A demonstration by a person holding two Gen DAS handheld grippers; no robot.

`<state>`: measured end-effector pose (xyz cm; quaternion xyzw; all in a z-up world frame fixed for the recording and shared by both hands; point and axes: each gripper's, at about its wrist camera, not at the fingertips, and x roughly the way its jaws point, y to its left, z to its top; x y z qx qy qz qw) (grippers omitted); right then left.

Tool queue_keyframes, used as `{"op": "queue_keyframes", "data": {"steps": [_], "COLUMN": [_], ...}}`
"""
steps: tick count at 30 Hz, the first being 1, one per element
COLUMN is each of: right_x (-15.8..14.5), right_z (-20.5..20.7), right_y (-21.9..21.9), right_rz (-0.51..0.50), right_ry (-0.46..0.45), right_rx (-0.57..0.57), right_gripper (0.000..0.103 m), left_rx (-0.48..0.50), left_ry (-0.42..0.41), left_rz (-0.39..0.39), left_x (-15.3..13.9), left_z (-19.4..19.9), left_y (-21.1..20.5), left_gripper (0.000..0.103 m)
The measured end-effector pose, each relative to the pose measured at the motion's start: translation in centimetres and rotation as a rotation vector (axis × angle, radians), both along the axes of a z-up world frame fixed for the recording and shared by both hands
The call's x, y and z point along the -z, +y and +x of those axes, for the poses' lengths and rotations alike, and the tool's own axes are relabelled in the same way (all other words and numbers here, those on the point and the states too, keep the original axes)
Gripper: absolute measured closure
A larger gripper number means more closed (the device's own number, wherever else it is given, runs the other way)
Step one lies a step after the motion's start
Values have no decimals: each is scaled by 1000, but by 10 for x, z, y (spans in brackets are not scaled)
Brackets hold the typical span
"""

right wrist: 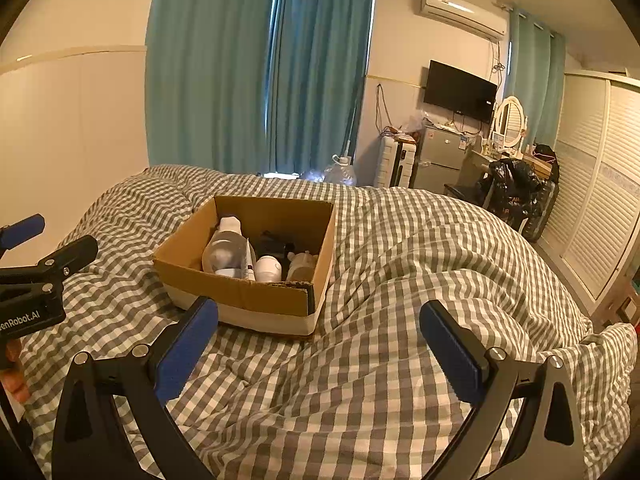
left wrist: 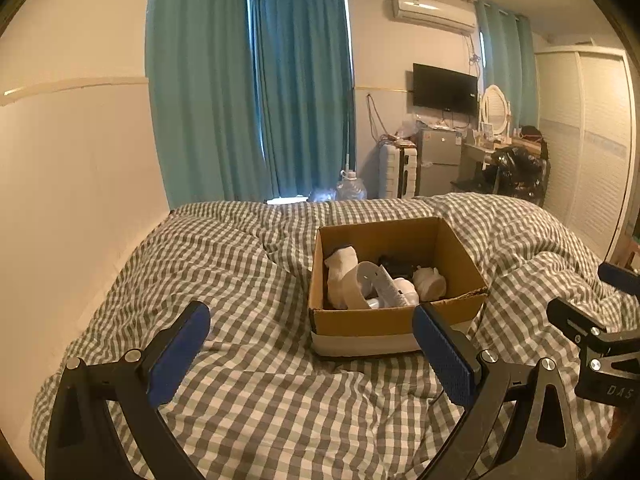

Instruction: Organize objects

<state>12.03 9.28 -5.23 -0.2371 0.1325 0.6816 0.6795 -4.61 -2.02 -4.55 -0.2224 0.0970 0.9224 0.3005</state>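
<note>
An open cardboard box (left wrist: 360,322) (right wrist: 240,300) sits on a bed with a grey checked duvet (left wrist: 248,392) (right wrist: 380,360). Inside lie white socks (left wrist: 340,276), a white bottle (right wrist: 224,248), a white tube, a small white round item (right wrist: 268,268), a black item (right wrist: 276,246) and a pale bundle (left wrist: 430,282). My left gripper (left wrist: 312,344) is open and empty, just in front of the box. My right gripper (right wrist: 318,340) is open and empty, in front of and right of the box. Each gripper shows at the edge of the other's view.
A cream wall (left wrist: 72,184) runs along the bed's left side. Teal curtains (left wrist: 248,92) hang beyond the bed's foot, with a water jug (left wrist: 351,188), suitcase, small fridge (left wrist: 438,160), wall TV (left wrist: 444,88), dressing table and louvred wardrobe (right wrist: 600,184) to the right.
</note>
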Motion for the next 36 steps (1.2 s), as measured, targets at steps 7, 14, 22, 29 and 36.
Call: {"op": "queue_keyframes", "data": {"steps": [7,14,22,29,36], "right_x": [0,-1,0,2,3], "right_z": [-2,-2,-3,-4,-4], "right_y": [0,-2,-2,-2,-2], "right_rz": [-3,0,-3,-5,-6], "right_ry": [-7,-6,-10,-21,-21], "right_rx": [-3,-3,-4,0,0], "right_gripper": [2,2,2,2,2], "left_rx": [20,19,27,28,41], "left_ry": [-10,-19,-20,-28,-27], "left_rz": [-4,-11,-7,-2,-1], "left_x": [2,5,7,8,8], "left_z": [1,-1,0,-1,0], "left_y": [1,1,1,-1,-2], "left_gripper": [0,0,0,0,0]}}
